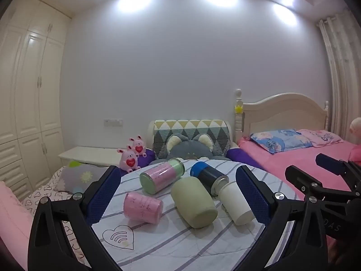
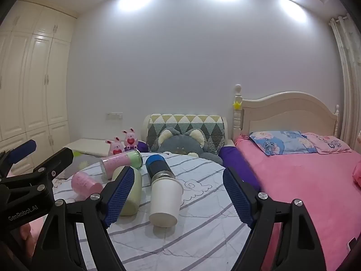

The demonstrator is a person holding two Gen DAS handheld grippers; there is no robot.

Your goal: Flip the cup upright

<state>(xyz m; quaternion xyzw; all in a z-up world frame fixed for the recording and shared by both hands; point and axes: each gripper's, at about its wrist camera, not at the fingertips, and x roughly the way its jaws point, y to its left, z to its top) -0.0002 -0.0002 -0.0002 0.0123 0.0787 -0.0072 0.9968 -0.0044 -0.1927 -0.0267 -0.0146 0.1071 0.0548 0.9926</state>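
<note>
Several cups lie on their sides on a round table with a striped cloth (image 1: 180,244). A pink cup (image 1: 142,207), a pale green cup (image 1: 194,202), a white paper cup (image 1: 234,203), a blue and black flask (image 1: 208,177) and a pink and green glass bottle (image 1: 161,176) lie close together. My left gripper (image 1: 178,194) is open and empty, with the cups between its fingers' lines. My right gripper (image 2: 178,194) is open and empty, with the white paper cup (image 2: 165,201) ahead between its fingers. The right gripper also shows at the right edge of the left wrist view (image 1: 315,171).
A grey plush cushion (image 1: 187,148) and a patterned chair back (image 1: 191,133) stand behind the table. Two pink bunny toys (image 1: 132,155) sit at back left. A pink bed (image 2: 304,180) lies to the right. White wardrobes (image 1: 29,90) line the left wall.
</note>
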